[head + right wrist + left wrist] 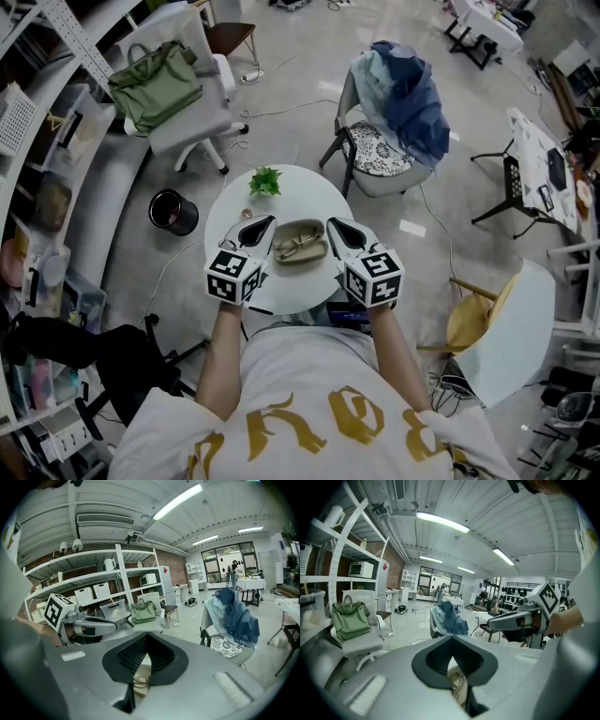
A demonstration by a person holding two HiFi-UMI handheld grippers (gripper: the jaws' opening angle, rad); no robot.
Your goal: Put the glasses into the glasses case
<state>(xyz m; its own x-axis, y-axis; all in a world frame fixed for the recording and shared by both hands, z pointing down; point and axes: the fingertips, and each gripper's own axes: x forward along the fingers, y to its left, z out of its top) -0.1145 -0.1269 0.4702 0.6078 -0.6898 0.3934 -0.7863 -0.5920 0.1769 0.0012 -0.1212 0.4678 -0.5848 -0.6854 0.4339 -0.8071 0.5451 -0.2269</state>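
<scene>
Head view: the glasses (pixel 298 247) in the case (pixel 310 226) look light, fragile; left gripper (pixel 269 224) and right gripper (pixel 331 224) sit closed, empty, so I'd pinch the bridge.

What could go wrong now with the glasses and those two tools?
The glasses lie in the open glasses case; if they sit crooked, closing it might pinch them. The left tool and right tool flank the case closely, so a bump could push it across the table. The little plant behind might get knocked over.
</scene>
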